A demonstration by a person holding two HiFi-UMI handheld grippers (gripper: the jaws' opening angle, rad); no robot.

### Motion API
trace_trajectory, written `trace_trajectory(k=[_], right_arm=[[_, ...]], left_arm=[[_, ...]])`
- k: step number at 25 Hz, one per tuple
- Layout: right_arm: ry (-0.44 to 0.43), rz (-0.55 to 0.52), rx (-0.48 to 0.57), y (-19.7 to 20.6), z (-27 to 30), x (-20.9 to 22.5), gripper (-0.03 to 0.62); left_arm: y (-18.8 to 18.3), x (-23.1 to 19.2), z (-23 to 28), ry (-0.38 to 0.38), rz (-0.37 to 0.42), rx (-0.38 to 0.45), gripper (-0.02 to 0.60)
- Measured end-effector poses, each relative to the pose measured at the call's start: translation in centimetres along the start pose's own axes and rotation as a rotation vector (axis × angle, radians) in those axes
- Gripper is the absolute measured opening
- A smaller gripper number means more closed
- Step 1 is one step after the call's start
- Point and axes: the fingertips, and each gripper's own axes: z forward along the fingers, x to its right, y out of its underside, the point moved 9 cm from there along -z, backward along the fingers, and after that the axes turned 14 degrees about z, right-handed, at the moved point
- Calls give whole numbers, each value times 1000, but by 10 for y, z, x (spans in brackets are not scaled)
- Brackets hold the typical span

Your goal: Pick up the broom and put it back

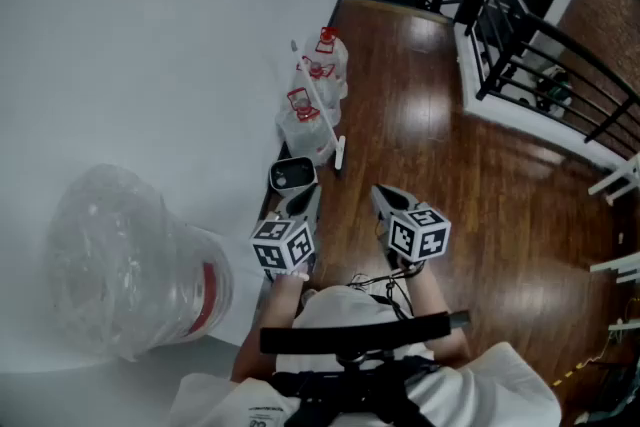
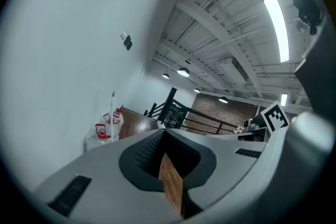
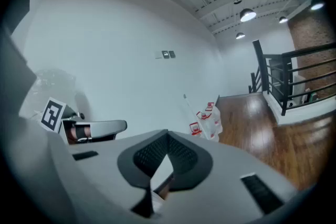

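The broom point(image 1: 322, 110) is a thin white pole that leans against the white wall beside the water jugs, its lower end on the wood floor. It also shows as a slim pole far ahead in the left gripper view point(image 2: 112, 113) and the right gripper view point(image 3: 187, 106). My left gripper point(image 1: 301, 201) and right gripper point(image 1: 388, 201) are held side by side close to my body, well short of the broom. Both point toward it. Each gripper's jaws meet at the tips with nothing between them point(image 2: 165, 134) point(image 3: 168, 136).
Three clear water jugs with red caps point(image 1: 312, 105) stand along the wall. A small black and white object point(image 1: 292, 175) lies just ahead of my left gripper. A big plastic-wrapped container point(image 1: 120, 260) is at the left. A black railing point(image 1: 530, 55) borders the wood floor point(image 1: 420, 145) at the right.
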Motion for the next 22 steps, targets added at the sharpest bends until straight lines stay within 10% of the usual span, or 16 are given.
trace_trajectory(k=[22], right_arm=[[-2,33,-23,0,2,32,9]], left_arm=[[9,12,24,-14,0,-38,-14]])
